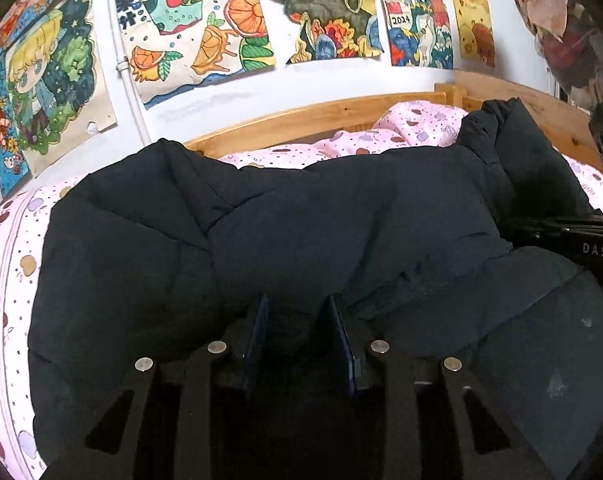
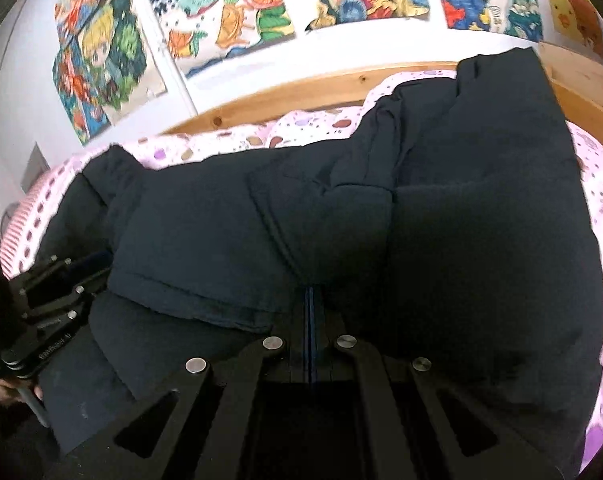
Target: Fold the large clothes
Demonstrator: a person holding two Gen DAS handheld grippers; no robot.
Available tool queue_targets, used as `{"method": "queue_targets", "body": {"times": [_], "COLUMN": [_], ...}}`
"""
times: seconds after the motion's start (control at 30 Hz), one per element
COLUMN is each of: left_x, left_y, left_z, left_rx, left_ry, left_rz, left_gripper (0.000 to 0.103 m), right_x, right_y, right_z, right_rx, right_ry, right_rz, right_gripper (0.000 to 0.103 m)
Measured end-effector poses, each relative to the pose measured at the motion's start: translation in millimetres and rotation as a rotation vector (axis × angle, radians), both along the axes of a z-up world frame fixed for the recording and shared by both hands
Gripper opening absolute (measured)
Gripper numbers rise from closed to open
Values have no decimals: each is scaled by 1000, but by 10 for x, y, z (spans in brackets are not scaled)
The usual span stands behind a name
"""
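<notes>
A wooden bed (image 1: 325,114) stood against a white wall (image 1: 261,88) hung with coloured drawings (image 1: 193,20). A pink spotted sheet (image 1: 5,264) covered the mattress. A black padded coat (image 1: 301,232) lay across the sheet, spanning most of the bed from left to right, its near edge at the near side of the bed. One part was folded over the body, with a hemmed edge (image 2: 189,300) showing near the left. A bulky part (image 1: 513,136) rose at the far right, close to the bed frame. The left gripper (image 1: 297,320) sat at the near edge of the coat, fingers apart, with coat fabric bulging between them. The right gripper (image 2: 310,320) was clenched, its fingers pressed together at a seam of the coat; whether fabric was pinched could not be told.
</notes>
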State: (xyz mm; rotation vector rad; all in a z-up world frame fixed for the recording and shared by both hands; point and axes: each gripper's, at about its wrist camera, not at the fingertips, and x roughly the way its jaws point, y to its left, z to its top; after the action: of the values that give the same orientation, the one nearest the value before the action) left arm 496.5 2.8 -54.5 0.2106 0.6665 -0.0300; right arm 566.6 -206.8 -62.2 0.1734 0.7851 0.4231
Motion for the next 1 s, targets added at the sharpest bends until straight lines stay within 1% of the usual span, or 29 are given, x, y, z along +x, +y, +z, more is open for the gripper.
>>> {"method": "queue_targets", "body": {"times": [0.07,0.1,0.13,0.17,0.2,0.23,0.27,0.3,0.37,0.43,0.53,0.57,0.67,0.77,1.0], "left_x": [-48,-78,-96,-125,-154,-187,-201,-238,-299,-382,-492,-535,-671,-804,-1204], "left_y": [1,13,36,72,116,156,172,194,205,196,163,147,112,92,30], "left_z": [50,94,124,159,204,251,271,316,389,480,574,607,709,811,1066], "left_rx": [-4,-19,-38,-71,-115,-157,-174,-201,-229,-242,-239,-234,-222,-221,-180], "left_ry": [-3,-8,-8,-7,-8,-10,-12,-21,-37,-58,-86,-98,-129,-143,-188], "left_rz": [19,38,50,58,61,66,71,80,86,92,86,88,91,97,83], "left_gripper": [39,46,53,55,60,67,69,74,82,86,93,96,101,103,103], "right_x": [-90,-141,-178,-214,-253,-307,-360,-415,-467,-496,-595,-638,-749,-889,-1264], "right_y": [-16,-14,-3,5,15,23,16,4,-7,-23,-77,-102,-102,-108,-206], "right_z": [61,106,141,184,239,298,357,412,494,551,659,694,801,922,1281], "right_rx": [-8,-18,-30,-40,-53,-71,-82,-87,-102,-120,-129,-134,-140,-150,-141], "right_ry": [-21,-32,-39,-47,-61,-82,-108,-133,-139,-139,-153,-152,-162,-184,-233], "right_rz": [-21,-27,-26,-21,-16,-22,-34,-40,-34,-36,-46,-46,-43,-37,-31], "right_gripper": [2,3,8,20,27,49,68,71,72,72,72,73,77,79,84]}}
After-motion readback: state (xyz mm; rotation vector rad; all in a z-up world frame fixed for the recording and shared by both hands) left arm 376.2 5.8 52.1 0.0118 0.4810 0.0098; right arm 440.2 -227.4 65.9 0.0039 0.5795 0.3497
